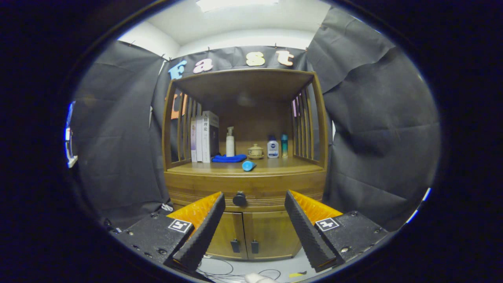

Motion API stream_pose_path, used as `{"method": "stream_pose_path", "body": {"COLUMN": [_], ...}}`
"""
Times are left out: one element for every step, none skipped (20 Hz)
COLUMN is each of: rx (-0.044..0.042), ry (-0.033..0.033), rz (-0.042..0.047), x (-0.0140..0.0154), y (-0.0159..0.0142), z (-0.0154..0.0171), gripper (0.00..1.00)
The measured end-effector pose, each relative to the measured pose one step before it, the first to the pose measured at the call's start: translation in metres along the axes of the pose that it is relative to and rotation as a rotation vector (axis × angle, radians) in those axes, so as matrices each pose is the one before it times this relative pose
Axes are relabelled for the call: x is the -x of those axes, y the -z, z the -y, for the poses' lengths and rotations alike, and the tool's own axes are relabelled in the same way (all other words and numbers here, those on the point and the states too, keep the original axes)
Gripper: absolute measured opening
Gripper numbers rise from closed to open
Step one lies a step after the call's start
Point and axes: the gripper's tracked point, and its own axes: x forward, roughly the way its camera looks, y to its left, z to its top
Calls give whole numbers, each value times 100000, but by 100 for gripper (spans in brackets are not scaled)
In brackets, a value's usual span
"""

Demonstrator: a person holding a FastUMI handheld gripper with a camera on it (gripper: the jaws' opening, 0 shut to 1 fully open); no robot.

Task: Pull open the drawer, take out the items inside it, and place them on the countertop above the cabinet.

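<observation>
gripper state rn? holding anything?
Gripper: open, holding nothing; fingers spread either side of the drawer knob, which lies ahead of them, untouched. Drawer is closed.

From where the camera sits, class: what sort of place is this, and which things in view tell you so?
Probably a staged recording booth, not a real home: black cloth hangs as walls around one wooden cabinet, and cables trail on the floor. The open claw faces the drawer knob.

My one cam rides the gripper [254, 204], facing the cabinet [245, 184] head-on. Near, at drawer-knob [239, 199] height, frame centre.
</observation>
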Motion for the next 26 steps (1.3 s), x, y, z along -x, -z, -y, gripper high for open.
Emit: {"method": "stream_pose_path", "body": {"rx": [-177,-41,29,-67,-91,-262,-262,-40,162,255,231,143,88,-21,-166,25,-31,107,61,50,17,165,61,33,82,46], "ry": [495,1032,1053,318,-94,-98,-29,1,-72,-109,-102,-228,-234,21,61,-118,160,60,25,-31,-58,-58,-19,-70,-78,23], "rz": [231,537,836,536,-82,49,186,133,-21,-109,-22,-143,-87,-140,-10,-152,-56,-104,-176,-162,-185,-380,-138,8,-122,98], "x": [111,177,131,51,20,4,41,16,30,47,20,7,46,-43,10,-43,-8,-82,41,-53,-14,-51,11,-24,37,-38], "y": [-145,-279,-267,-186,-78,14,-156,-18,-31,56,45,25,7,53,51,20,61,44,-3,104,37,136,76,34,21,33], "z": [275,445,301,73,-16,-14,-1,39,-101,-56,-124,-113,-78,-27,-25,-22,19,25,6,-51,-30,-12,-30,-65,-68,-12], "gripper": [99,99,99,99,99,99,99,99,99,99,99,99,99,99,99,99,99,99,99,99,99,99,99,99,99,99]}}
